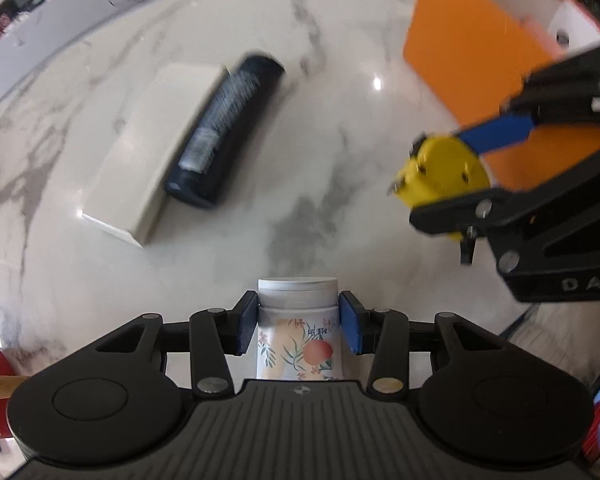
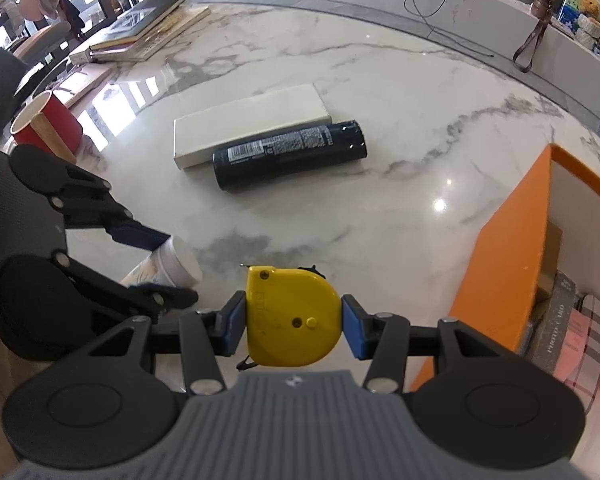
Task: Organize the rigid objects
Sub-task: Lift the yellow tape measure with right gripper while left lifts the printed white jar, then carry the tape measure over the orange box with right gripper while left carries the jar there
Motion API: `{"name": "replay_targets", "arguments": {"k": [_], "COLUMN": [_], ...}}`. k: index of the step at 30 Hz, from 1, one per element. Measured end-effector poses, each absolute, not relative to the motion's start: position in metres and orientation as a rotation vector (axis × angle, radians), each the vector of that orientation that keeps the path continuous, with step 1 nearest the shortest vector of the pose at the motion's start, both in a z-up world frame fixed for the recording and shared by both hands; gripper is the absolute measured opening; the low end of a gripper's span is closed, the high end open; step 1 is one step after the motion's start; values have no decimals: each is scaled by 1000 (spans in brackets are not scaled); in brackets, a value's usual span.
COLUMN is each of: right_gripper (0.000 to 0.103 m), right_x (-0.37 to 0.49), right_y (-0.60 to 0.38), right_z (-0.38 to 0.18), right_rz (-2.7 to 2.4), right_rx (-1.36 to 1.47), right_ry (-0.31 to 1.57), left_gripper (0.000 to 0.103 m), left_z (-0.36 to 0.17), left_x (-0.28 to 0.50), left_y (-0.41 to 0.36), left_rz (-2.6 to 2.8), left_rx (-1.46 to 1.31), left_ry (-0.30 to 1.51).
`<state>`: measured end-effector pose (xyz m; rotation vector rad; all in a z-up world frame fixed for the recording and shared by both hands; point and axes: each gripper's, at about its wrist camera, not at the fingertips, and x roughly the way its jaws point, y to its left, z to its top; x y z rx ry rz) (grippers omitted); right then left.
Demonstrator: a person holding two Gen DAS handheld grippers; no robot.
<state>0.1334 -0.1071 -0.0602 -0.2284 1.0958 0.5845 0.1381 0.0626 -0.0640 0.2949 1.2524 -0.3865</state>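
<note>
While right gripper [image 2: 294, 322] clamps yellow plastic tape measure [image 2: 292, 316], left gripper [image 1: 298, 322] pads press floral white jar [image 1: 298, 336]; glossy marble tabletop [image 2: 400, 92].

On the white marble table [image 2: 380, 80] lie a cream box [image 2: 252, 128], touching a black can [image 2: 290, 154], and an orange box [image 2: 508, 264].

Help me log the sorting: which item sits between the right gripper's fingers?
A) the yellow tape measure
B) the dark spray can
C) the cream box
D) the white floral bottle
A: the right gripper has its blue fingers clamped on the yellow tape measure, beside the orange box.
</note>
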Motion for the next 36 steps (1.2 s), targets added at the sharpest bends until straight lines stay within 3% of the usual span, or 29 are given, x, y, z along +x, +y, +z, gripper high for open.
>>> {"name": "replay_targets", "arguments": {"k": [19,36], "right_gripper": [50,50], "right_x": [124,127], "right_y": [-144,-258], "right_z": [19,56], "right_rz": [538,287], "right_rx": [-200,-194], "right_ry": [888,807], "left_gripper": [50,50], "left_z": [56,115], "left_x": [140,155], "left_y": [54,-64], "left_rz": [-367,-563], "left_rx": [108,97], "left_ry": [902,760]}}
